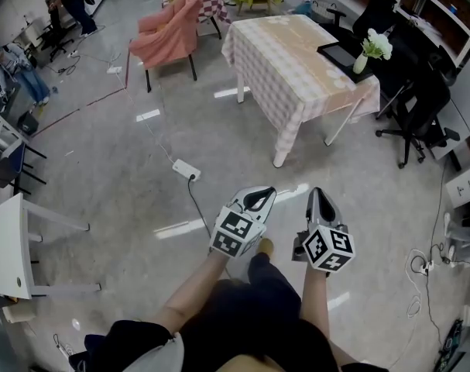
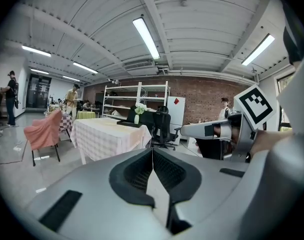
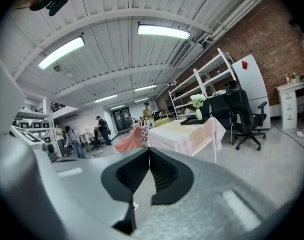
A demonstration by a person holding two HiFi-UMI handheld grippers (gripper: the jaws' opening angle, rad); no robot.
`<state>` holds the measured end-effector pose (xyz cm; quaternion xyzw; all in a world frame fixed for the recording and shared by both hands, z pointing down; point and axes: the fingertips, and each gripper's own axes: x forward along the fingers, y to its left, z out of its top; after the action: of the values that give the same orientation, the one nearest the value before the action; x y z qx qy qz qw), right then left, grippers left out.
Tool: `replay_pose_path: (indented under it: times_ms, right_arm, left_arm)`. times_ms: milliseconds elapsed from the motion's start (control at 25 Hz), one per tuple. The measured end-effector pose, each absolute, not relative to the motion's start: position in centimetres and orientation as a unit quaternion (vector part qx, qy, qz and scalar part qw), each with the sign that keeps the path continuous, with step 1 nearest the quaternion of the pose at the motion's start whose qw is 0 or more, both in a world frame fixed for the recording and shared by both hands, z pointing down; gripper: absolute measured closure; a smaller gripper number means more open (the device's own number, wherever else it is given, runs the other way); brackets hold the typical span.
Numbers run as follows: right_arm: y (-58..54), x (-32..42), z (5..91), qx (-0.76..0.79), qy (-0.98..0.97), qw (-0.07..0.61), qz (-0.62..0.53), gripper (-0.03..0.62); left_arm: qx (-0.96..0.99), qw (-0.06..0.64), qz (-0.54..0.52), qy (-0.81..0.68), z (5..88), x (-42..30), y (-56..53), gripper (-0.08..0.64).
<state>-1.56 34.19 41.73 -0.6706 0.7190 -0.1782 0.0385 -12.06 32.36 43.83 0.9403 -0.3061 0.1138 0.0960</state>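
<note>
**Both grippers closed and empty over the floor, power strip nearest**

In the head view the left gripper [image 1: 259,198] and right gripper [image 1: 318,195] were held side by side above the shiny floor [image 1: 103,177], near the person's legs. Each gripper's own view showed its jaws pressed together at the tips with nothing between them.

Only the head view showed the white power strip [image 1: 186,170]. It lay on the floor to the left of the left gripper and farther off, apart from it, with its cable running back toward the person.

Farther away stood the table [image 1: 289,68] with a checked cloth, and a vase of white flowers [image 1: 372,49] on its right end. All three views caught it.

The gripper views looked level, so they alone showed the ceiling lights [image 2: 145,36], the brick wall [image 2: 207,96] and the shelving [image 2: 122,98]. The left gripper view also showed the right gripper at its right edge.
</note>
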Motion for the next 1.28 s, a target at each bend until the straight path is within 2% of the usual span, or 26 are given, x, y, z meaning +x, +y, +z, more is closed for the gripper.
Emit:
replay_pose_path:
  times_ms: [680,1280]
  right_arm:
    - [22.4,4.9,42.7,-0.653,0.734,0.042,-0.184,0.589]
    - [17.4,9.4,44.1,-0.637,0.746,0.037,-0.192,0.589]
  left_arm:
    - [0.934,0.103,0.130,-0.315,44.9,-4.9,21.8,0.549]
    - [0.926,0.109,0.134,-0.335,46.8,-0.8,17.4,0.549]
